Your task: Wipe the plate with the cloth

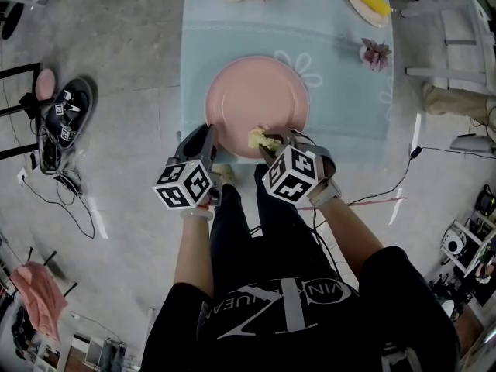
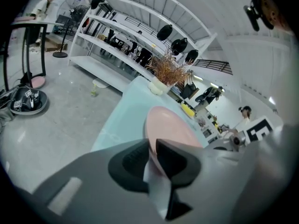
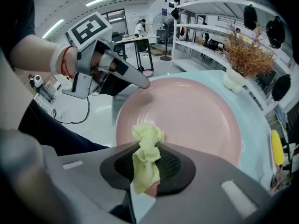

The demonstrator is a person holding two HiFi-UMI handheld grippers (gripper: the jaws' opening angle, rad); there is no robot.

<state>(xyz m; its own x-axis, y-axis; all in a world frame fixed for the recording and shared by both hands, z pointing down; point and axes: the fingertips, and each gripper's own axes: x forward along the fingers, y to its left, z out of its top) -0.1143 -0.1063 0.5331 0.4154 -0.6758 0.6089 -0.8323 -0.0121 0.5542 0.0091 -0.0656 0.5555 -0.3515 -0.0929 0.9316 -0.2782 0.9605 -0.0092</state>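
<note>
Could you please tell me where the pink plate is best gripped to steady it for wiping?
By its thin near rim, from the person's side, as the left gripper does. The plate is wide and shallow, so only the edge fits between jaws, and the middle is left free for the cloth.

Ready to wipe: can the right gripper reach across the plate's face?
Probably yes: the right gripper, shut on the cloth, sits at the near rim of the plate; the left gripper grips that rim aside, leaving its face bare.

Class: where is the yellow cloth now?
Head view: the yellow cloth is pinched in the right gripper, over the near rim of the pink plate, beside the left gripper.
</note>
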